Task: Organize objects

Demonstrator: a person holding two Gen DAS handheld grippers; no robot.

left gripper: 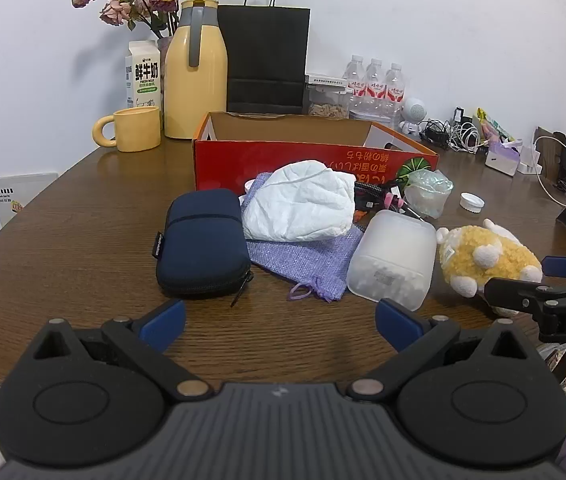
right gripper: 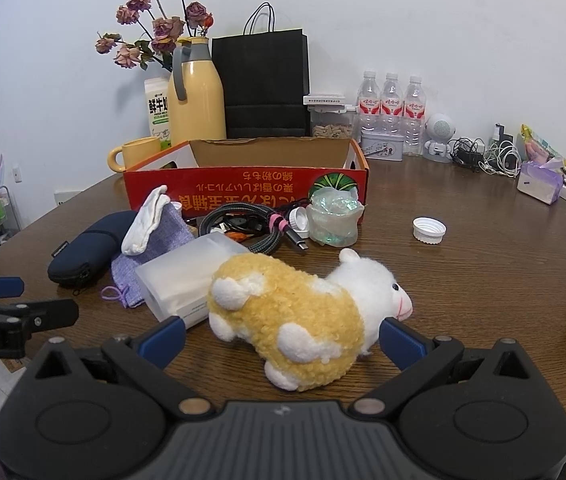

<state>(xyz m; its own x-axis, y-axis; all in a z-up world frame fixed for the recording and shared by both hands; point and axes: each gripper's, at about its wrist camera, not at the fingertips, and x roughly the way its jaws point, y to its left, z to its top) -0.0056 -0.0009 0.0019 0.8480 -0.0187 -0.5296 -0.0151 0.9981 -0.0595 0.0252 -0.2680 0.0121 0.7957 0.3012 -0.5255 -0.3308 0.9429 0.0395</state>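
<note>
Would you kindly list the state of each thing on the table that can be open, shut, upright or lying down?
Left gripper: open, empty.
Right gripper: open, plush toy between its fingers, not gripped.
Red cardboard box: open on top.
Navy pouch: zipped shut, lying flat.
Plush toy: lying on its side.
White bottle cap: off, lying alone.
Yellow jug: upright, lid on.
Milk carton: upright, closed.
Yellow mug: upright.

Both grippers, left [left gripper: 281,322] and right [right gripper: 281,334], had black ribbed bodies, round hubs, silver rivets, blue fingertips.
</note>
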